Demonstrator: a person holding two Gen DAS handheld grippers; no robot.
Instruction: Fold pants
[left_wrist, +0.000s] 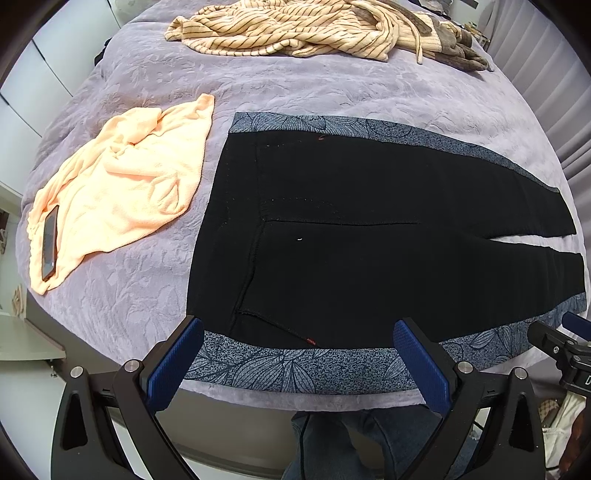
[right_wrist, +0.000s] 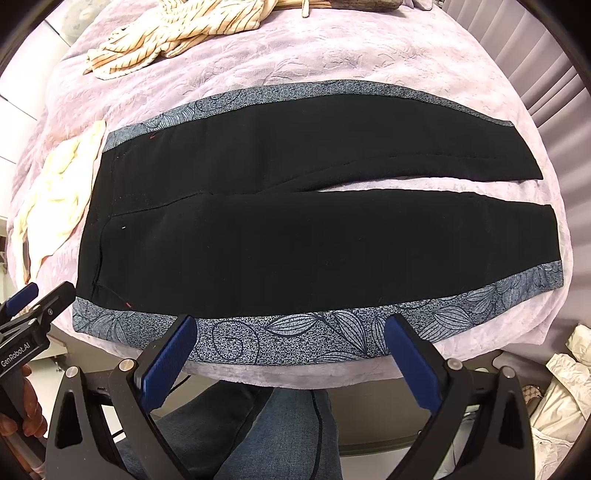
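Black pants (left_wrist: 351, 251) with blue-grey leaf-print side stripes lie flat on the bed, waistband to the left, both legs spread to the right with a small gap between them. They fill the right wrist view (right_wrist: 295, 229) too. My left gripper (left_wrist: 299, 332) is open and empty over the near printed stripe by the waist. My right gripper (right_wrist: 291, 325) is open and empty over the near stripe at mid-leg. Each gripper shows at the edge of the other's view, the right one (left_wrist: 561, 343) and the left one (right_wrist: 33, 306).
The bed has a lilac embossed cover (left_wrist: 295, 85). A peach garment (left_wrist: 122, 184) with a phone (left_wrist: 50, 247) on it lies left of the pants. Striped cream clothes (left_wrist: 295, 29) are piled at the far side. The bed's near edge and the person's jeans (right_wrist: 266, 435) are below.
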